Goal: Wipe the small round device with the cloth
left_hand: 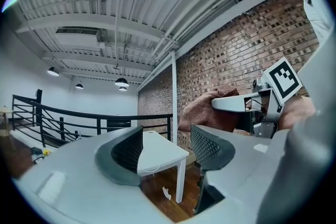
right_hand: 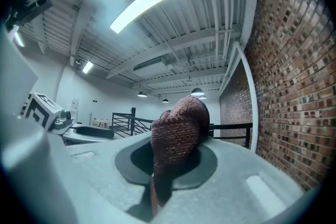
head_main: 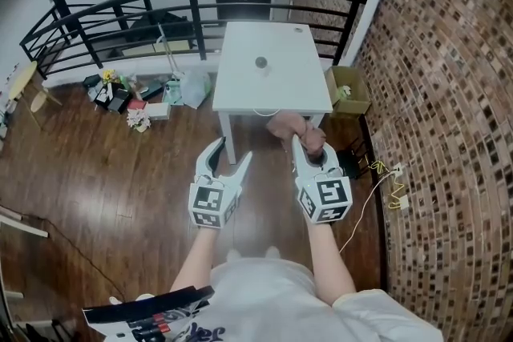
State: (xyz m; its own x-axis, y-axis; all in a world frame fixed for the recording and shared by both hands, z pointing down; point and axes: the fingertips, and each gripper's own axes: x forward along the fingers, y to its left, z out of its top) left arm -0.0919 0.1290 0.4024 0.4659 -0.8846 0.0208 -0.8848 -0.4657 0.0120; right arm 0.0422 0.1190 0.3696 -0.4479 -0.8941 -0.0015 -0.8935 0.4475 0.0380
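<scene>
The small round dark device (head_main: 261,62) sits near the middle of the white table (head_main: 240,84), far ahead of both grippers. My right gripper (head_main: 308,146) is shut on a brownish-pink cloth (head_main: 290,127), which bunches up between its jaws (right_hand: 176,139). In the left gripper view the same cloth (left_hand: 210,110) shows at right, clamped in the other tool. My left gripper (head_main: 226,158) hangs over the wood floor short of the table, its jaws apart with nothing between them (left_hand: 165,152).
A black curved railing (head_main: 160,4) runs behind the table. Clutter and bags (head_main: 136,96) lie on the floor at the table's left, a cardboard box (head_main: 346,88) at its right. A brick wall (head_main: 449,108) rises on the right, with a cable (head_main: 377,188) on the floor.
</scene>
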